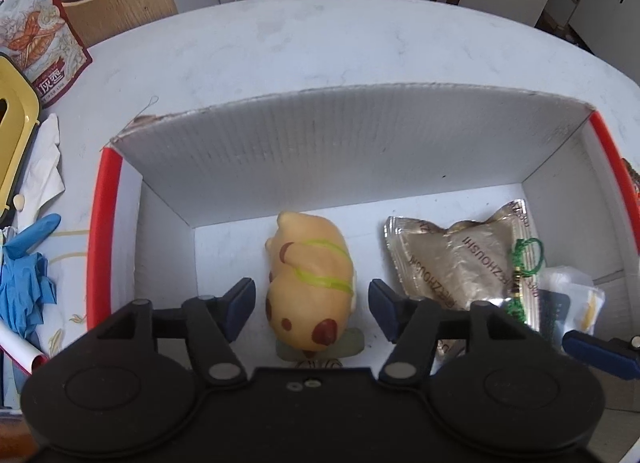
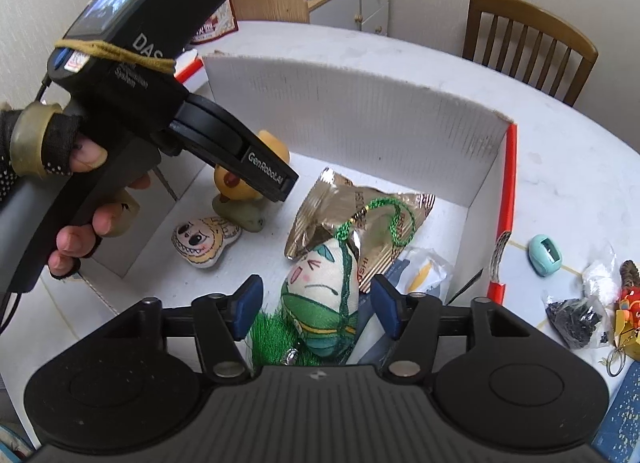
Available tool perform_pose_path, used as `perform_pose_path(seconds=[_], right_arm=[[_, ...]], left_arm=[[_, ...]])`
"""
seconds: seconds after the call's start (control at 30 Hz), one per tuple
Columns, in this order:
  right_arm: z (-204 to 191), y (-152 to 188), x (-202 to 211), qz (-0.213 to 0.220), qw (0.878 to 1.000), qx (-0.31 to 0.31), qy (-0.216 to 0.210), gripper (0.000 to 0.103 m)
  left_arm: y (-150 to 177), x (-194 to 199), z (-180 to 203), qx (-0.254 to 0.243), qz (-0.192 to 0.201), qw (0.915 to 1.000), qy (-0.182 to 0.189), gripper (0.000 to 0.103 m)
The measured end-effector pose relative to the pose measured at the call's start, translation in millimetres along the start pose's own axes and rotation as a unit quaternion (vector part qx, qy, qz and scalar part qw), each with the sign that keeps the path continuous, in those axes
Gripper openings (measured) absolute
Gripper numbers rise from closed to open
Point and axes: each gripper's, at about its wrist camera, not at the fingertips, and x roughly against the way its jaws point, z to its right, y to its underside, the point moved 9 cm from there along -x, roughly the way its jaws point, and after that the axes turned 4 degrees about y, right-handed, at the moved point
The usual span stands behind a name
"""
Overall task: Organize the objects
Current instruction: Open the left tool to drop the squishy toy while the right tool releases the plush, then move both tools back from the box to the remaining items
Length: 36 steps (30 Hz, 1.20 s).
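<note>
Dropping stuff into the box point(image 1: 360, 143) rn: left gripper point(image 1: 311, 309) open w/ dog figurine point(image 1: 310, 283) between jaws, right gripper point(image 2: 316, 307) open around green plushie point(image 2: 320, 303), next prob pull both out.

A white corrugated cardboard box point(image 1: 352, 143) is showing a matt, ribbed wall. The crinkled silver foil packet point(image 1: 452, 259) is gleaming, the tan spotted animal figure point(image 1: 310, 275) is looking smooth and glossy, and the green-and-white cloth charm point(image 2: 320, 303) is looking soft.

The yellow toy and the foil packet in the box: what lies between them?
Only bare box floor, seen in the left wrist view between yellow toy and foil packet.
</note>
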Motion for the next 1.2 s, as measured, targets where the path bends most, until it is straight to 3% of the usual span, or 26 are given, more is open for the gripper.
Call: perform_pose_path(seconds=[0.6, 1.2], right_arm=[[7.9, -10.8, 65.7, 0.058, 0.998, -0.029, -0.026, 0.072], [61.6, 5.2, 152.6, 0.125, 0.99, -0.043, -0.05, 0.076]], left_arm=[[4.0, 62.9, 25.1, -0.005, 0.074, 0.997, 0.022, 0.078], [19.5, 130.7, 99.3, 0.014, 0.139, 0.989, 0.048, 0.084]])
